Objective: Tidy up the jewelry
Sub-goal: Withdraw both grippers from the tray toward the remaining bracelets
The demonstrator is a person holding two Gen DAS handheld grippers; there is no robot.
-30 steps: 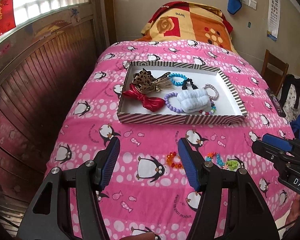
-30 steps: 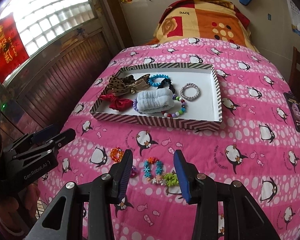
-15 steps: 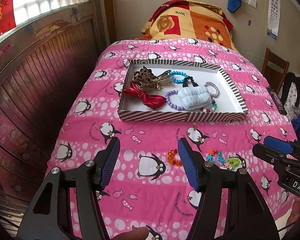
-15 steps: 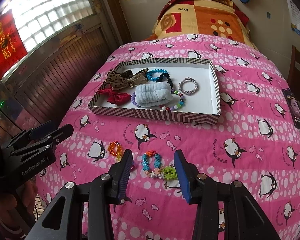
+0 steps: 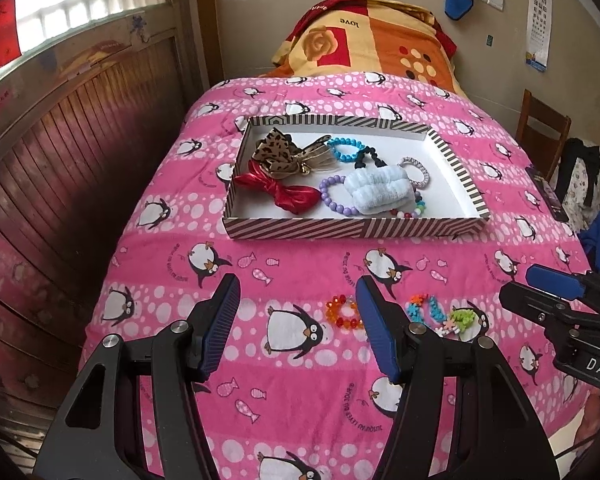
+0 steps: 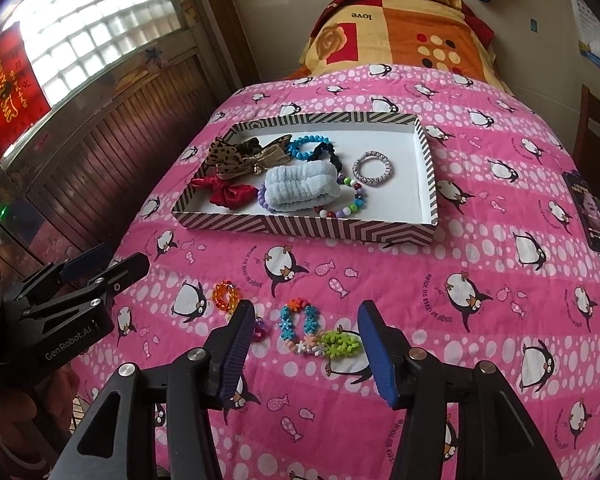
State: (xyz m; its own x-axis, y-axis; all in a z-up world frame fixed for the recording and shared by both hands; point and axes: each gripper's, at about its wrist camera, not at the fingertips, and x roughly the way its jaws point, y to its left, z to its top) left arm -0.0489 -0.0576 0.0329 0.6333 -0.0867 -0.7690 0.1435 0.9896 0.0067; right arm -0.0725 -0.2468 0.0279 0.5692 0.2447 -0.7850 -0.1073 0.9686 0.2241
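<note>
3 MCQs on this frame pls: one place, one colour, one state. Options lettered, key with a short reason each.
1. Where does the snowflake bracelet lie?
A. in the striped tray
B. on the pink quilt, short of the tray
C. on the pillow

2. What colour is the bow nearest the tray's front left corner?
A. red
B. green
C. white

3. How do the right gripper's jaws stand?
A. shut on the bracelet
B. shut, holding nothing
C. open, holding nothing

Key: B, it rests on the quilt nearer the camera than the tray; A, the satin bow there is red; C, the blue pads stand wide apart around the bracelet.
</note>
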